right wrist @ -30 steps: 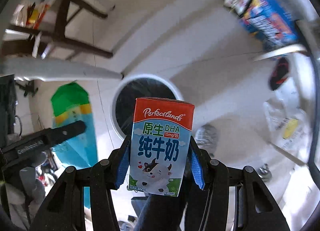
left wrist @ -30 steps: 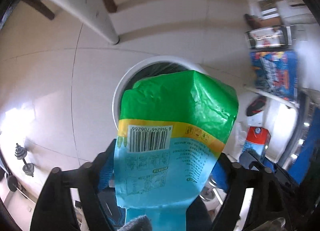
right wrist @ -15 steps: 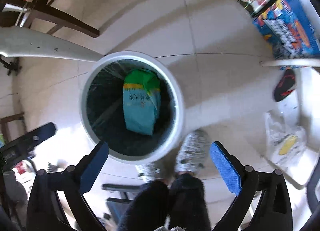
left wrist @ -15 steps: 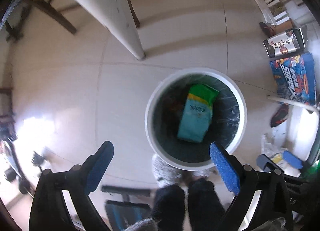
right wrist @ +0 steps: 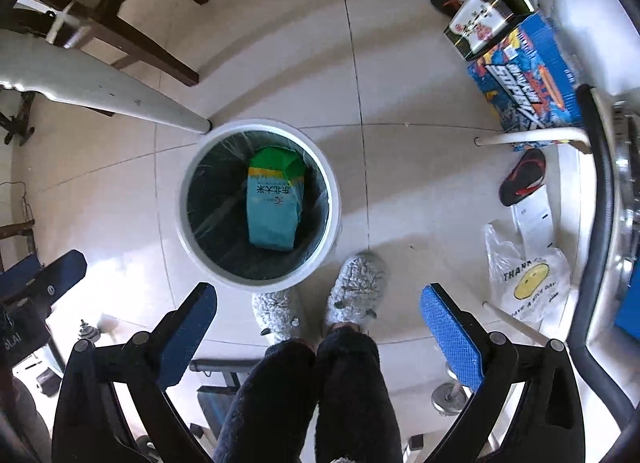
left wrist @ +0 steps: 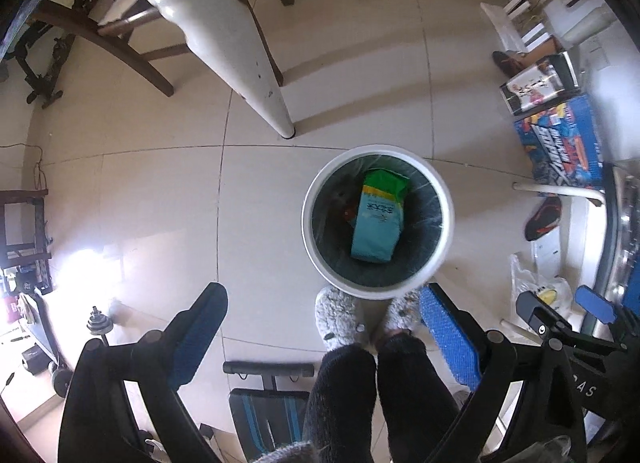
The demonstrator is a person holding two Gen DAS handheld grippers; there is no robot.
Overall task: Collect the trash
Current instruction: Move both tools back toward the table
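A white round trash bin (left wrist: 447,223) with a dark liner stands on the tiled floor; it also shows in the right wrist view (right wrist: 335,203). A green and teal bag (left wrist: 378,221) lies inside it, also seen from the right (right wrist: 275,203). A bit of red shows beside the bag (left wrist: 347,214). My left gripper (left wrist: 320,337) is open and empty, high above the floor near the bin. My right gripper (right wrist: 319,331) is open and empty, also high above the bin. The milk carton is hidden.
The person's legs and grey slippers (right wrist: 356,291) stand by the bin. A white table leg (left wrist: 256,63) and dark chair legs (right wrist: 132,35) are behind it. Blue and black boxes (right wrist: 524,75), a shoe (right wrist: 522,177) and a plastic bag (right wrist: 528,279) lie at the right.
Both grippers opened and let go: the bag and the milk carton dropped into the bin. Both grippers then rose, so the bin looks smaller.
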